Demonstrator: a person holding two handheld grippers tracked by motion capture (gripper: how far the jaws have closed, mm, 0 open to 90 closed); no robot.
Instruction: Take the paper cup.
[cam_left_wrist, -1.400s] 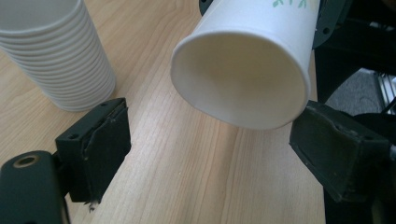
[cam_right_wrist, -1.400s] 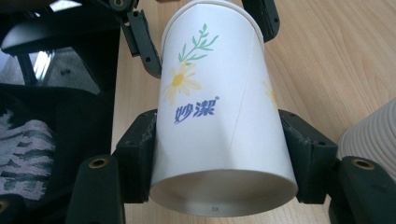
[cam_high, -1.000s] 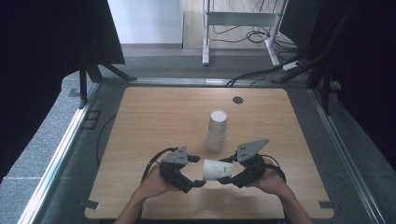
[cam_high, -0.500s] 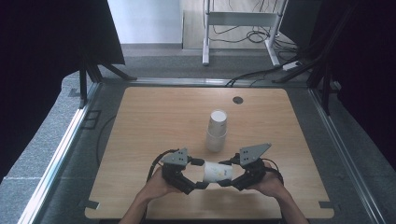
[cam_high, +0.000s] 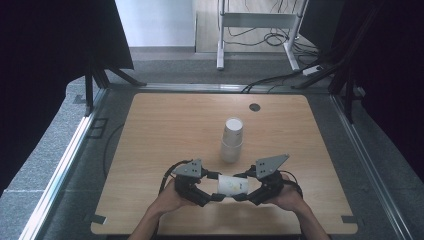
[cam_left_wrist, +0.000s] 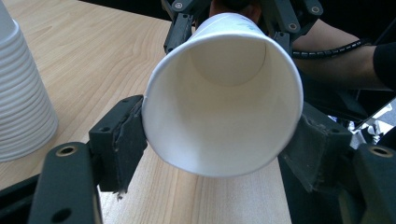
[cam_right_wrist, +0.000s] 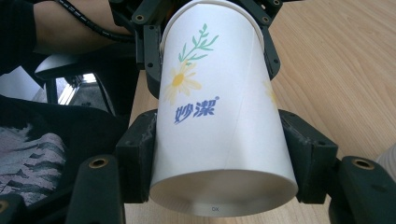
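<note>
A white paper cup (cam_high: 234, 185) with a printed daisy lies level above the wooden table (cam_high: 165, 130), near its front edge, held between both grippers. My left gripper (cam_high: 212, 192) has just been closing with the cup between its jaws. In the left gripper view the cup's open mouth (cam_left_wrist: 224, 93) faces me and both pads touch its rim. My right gripper (cam_high: 245, 194) is shut on the cup's base end (cam_right_wrist: 219, 116), one pad on each side. A stack of white paper cups (cam_high: 232, 140) stands upside down just beyond the grippers.
The cup stack (cam_left_wrist: 21, 93) stands close on the left in the left gripper view. A small dark round disc (cam_high: 255, 107) sits in the table near its far edge. Beyond the table are metal frame legs (cam_high: 220, 35) and floor cables.
The left gripper's jaws have drawn in around the mouth end of the cup. Both hands have stayed almost in place, and the right gripper keeps its hold.
</note>
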